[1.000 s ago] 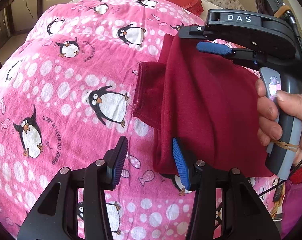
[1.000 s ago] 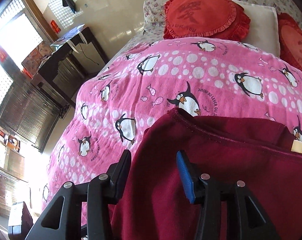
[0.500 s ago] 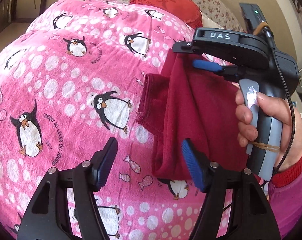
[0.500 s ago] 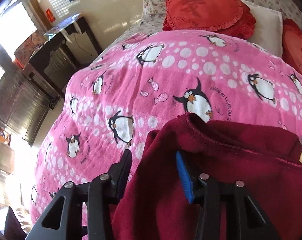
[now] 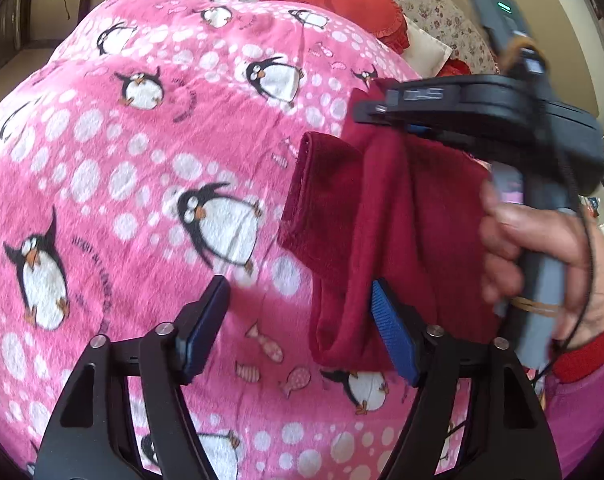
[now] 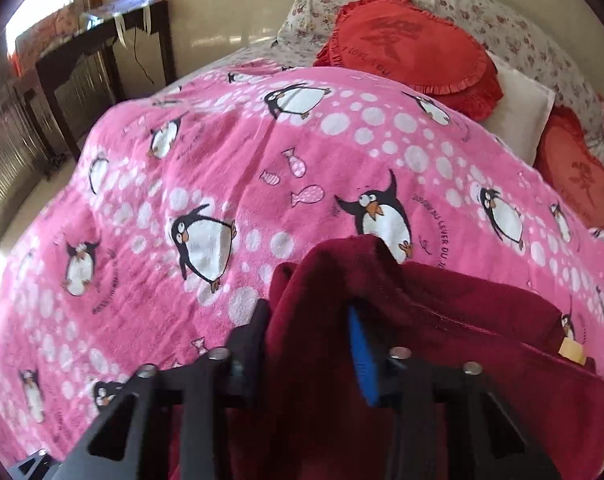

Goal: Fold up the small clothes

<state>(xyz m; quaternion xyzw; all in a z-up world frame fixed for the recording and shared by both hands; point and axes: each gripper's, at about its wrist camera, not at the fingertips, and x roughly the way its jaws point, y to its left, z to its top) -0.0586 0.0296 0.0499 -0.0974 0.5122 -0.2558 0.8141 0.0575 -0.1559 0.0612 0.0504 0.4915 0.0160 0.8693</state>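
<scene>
A dark red garment (image 5: pixel 386 232) hangs in folds above the pink penguin blanket (image 5: pixel 141 184). My right gripper (image 5: pixel 394 120) grips its top edge in the left wrist view. In the right wrist view the red cloth (image 6: pixel 442 344) bunches between my right gripper's (image 6: pixel 310 320) fingers. My left gripper (image 5: pixel 302 324) is open and empty. Its right pad (image 5: pixel 394 340) is at the garment's lower left edge. Its left pad (image 5: pixel 201 324) is over bare blanket.
Red ruffled cushions (image 6: pixel 414 48) and a white pillow (image 6: pixel 522 108) lie at the bed's far end on a floral sheet. A dark wooden table (image 6: pixel 97 52) stands left of the bed. The person's hand (image 5: pixel 542 248) holds the right gripper's handle.
My left gripper's jaws have opened wider and pulled back from the garment. My right gripper has lifted the cloth higher and drawn it into a narrower bunch.
</scene>
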